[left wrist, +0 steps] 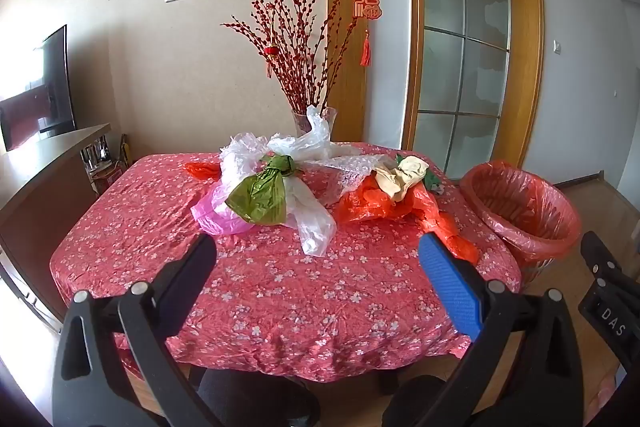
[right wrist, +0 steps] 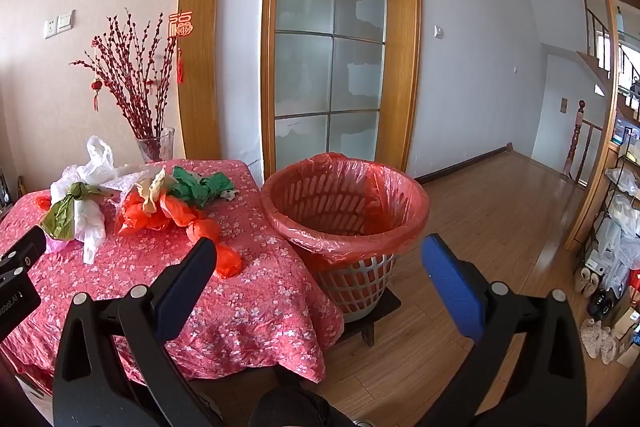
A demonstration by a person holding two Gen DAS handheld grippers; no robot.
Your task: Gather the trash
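Crumpled plastic bags lie on the red floral tablecloth [left wrist: 280, 299]: an olive-green bag [left wrist: 260, 195] over pink and white ones, and an orange bag [left wrist: 384, 205] under beige paper [left wrist: 400, 177]. In the right wrist view the orange bag [right wrist: 192, 223], a dark green bag [right wrist: 200, 187] and the olive bag [right wrist: 64, 211] show. A white basket lined with a red bag [right wrist: 344, 211] stands beside the table's right edge; it also shows in the left wrist view [left wrist: 520, 207]. My left gripper [left wrist: 316, 255] is open and empty above the near table. My right gripper [right wrist: 318, 259] is open and empty before the basket.
A glass vase with red branches [left wrist: 308, 119] stands at the table's far edge by the wall. A sideboard [left wrist: 48, 163] is to the left. A glass door [right wrist: 328, 59], wooden floor [right wrist: 480, 227] and a shelf of goods [right wrist: 616, 235] lie to the right.
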